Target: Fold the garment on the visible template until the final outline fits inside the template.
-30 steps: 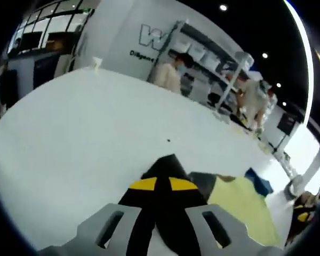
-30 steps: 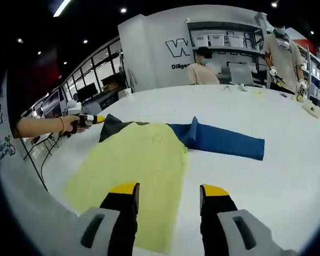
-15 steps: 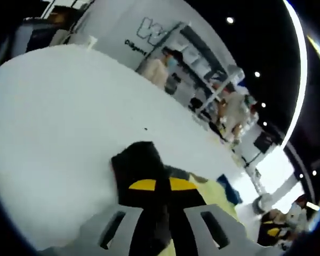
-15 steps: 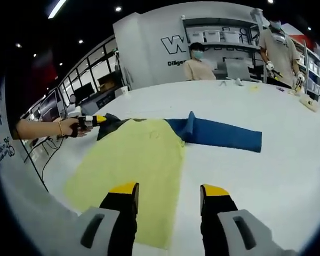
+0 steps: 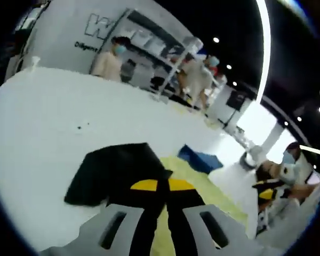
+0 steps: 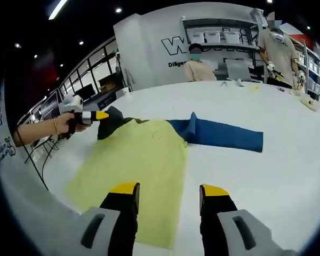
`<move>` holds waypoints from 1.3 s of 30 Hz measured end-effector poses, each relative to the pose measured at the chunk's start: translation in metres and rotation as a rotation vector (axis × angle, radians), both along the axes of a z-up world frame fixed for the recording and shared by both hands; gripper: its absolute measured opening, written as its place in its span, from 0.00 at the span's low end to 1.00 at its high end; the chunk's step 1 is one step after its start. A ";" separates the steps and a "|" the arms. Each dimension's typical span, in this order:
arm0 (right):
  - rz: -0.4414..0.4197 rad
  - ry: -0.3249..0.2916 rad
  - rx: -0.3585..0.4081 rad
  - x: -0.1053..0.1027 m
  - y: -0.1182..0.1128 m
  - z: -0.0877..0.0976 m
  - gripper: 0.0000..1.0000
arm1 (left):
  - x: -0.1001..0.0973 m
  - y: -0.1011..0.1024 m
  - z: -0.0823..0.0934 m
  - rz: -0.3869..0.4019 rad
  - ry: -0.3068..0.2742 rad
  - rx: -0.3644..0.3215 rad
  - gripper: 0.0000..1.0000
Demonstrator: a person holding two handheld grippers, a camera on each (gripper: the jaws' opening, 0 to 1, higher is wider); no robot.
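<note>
A garment lies flat on the white table (image 6: 277, 176): a yellow body (image 6: 136, 160), a blue sleeve (image 6: 224, 136) stretched out to the right, and a black sleeve (image 6: 111, 124) at the far left. My left gripper (image 5: 162, 186) is shut on the black sleeve (image 5: 114, 170), which hangs partly lifted from its jaws. Beyond it lie the yellow body (image 5: 202, 186) and the blue sleeve (image 5: 200, 159). In the right gripper view a hand (image 6: 69, 124) holds the left gripper (image 6: 98, 115) at that sleeve. My right gripper (image 6: 169, 192) is open above the yellow hem, holding nothing.
The table's near-left edge (image 6: 53, 181) curves close to the garment. Two people (image 6: 198, 64) stand behind the table by shelves (image 6: 224, 40). Small items (image 6: 309, 104) lie at the far right of the table. Bare tabletop spreads right of the blue sleeve.
The left gripper has lifted the black sleeve and carried it slightly toward the yellow body; its view swung round. The right gripper has stayed put, still open.
</note>
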State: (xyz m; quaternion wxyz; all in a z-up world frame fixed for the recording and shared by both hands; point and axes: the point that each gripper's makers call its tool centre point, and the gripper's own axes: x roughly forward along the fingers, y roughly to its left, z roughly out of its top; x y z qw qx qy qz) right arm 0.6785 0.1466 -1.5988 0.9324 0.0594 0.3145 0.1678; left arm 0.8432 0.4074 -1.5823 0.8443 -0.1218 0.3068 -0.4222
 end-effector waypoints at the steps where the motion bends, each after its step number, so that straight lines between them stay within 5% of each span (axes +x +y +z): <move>1: 0.000 -0.001 0.000 0.000 0.000 0.000 0.42 | -0.005 -0.003 -0.002 -0.023 -0.007 0.026 0.00; 3: -0.001 -0.004 0.003 0.000 0.002 0.001 0.42 | -0.029 -0.019 -0.018 -0.146 -0.067 0.163 0.01; 5: 0.002 -0.003 0.006 -0.001 0.004 0.000 0.42 | -0.046 -0.024 -0.043 -0.216 -0.033 0.274 0.01; 13: 0.003 0.010 0.016 -0.005 0.009 -0.002 0.43 | -0.067 -0.041 -0.075 -0.327 -0.098 0.381 0.06; 15: 0.006 0.012 0.015 -0.006 0.010 -0.003 0.42 | -0.068 -0.040 -0.075 -0.323 -0.106 0.400 0.13; 16: 0.006 0.016 0.016 -0.007 0.009 -0.003 0.42 | -0.061 -0.032 -0.071 -0.323 -0.207 0.505 0.17; 20: 0.005 0.021 0.025 -0.008 0.010 -0.005 0.42 | -0.072 -0.033 -0.046 -0.332 -0.214 0.421 0.22; 22: 0.006 0.029 0.027 -0.009 0.009 -0.010 0.42 | -0.073 -0.021 -0.029 -0.317 -0.221 0.393 0.17; 23: 0.005 0.030 0.029 -0.008 0.010 -0.010 0.42 | -0.057 -0.015 -0.013 -0.249 -0.315 0.381 0.10; 24: 0.004 0.031 0.030 -0.008 0.010 -0.010 0.42 | -0.049 -0.010 -0.006 -0.216 -0.333 0.377 0.06; 27: 0.004 0.030 0.032 -0.008 0.010 -0.010 0.42 | -0.020 0.014 0.008 -0.066 -0.308 0.345 0.08; 31: -0.005 0.032 0.040 -0.008 0.010 -0.010 0.41 | 0.021 0.051 -0.005 0.075 -0.275 0.414 0.14; 33: -0.009 0.031 0.038 -0.008 0.009 -0.009 0.41 | 0.027 0.056 -0.016 0.133 -0.188 0.381 0.11; 36: -0.019 0.037 0.039 -0.009 0.008 -0.009 0.41 | 0.036 0.063 -0.030 0.152 -0.193 0.443 0.12; 39: -0.025 0.037 0.036 -0.010 0.006 -0.009 0.41 | 0.045 0.064 -0.045 0.154 -0.162 0.425 0.17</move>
